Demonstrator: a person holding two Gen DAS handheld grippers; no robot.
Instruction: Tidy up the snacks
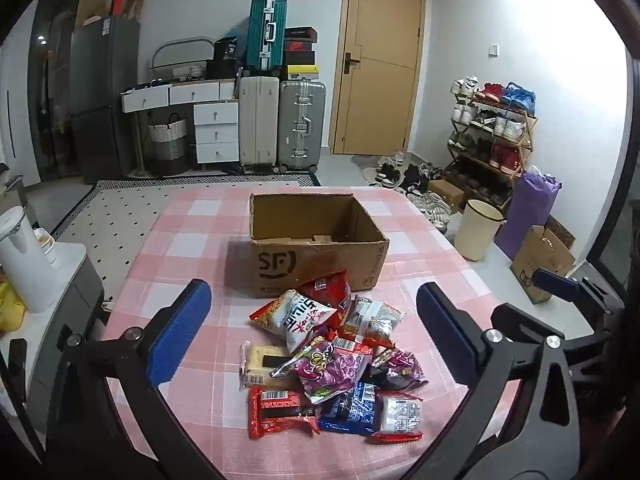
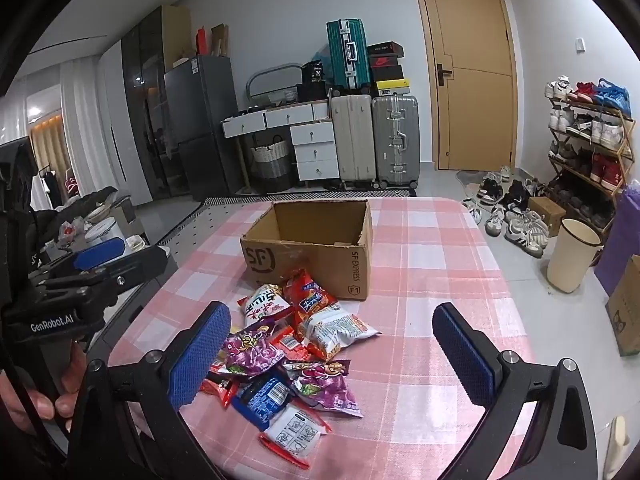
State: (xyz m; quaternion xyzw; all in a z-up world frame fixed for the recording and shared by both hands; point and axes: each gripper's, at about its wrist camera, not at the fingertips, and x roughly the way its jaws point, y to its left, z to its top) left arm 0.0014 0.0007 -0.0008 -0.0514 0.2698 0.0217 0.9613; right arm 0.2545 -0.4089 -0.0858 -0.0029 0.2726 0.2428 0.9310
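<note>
I held both grippers, left [image 1: 312, 336] and right [image 2: 332, 352], wide open and empty (nothing gripped) over the heap of crinkly foil snack packets [image 1: 332, 360]; I judged a grab might slip before reaching the far open brown cardboard box [image 1: 316, 236].

The cardboard box [image 2: 308, 252] reads "SF" and "SF EXPRESS"; the left hand-held gripper [image 2: 100, 264] reads "GenRobot.AI".

We see glossy, crinkled plastic snack packets [image 1: 332, 360] on a matt checked cloth tablecloth [image 1: 192, 240], a rough brown cardboard box [image 1: 316, 256], and textured blue rubbery pads [image 2: 200, 356] on matt black gripper fingers
</note>
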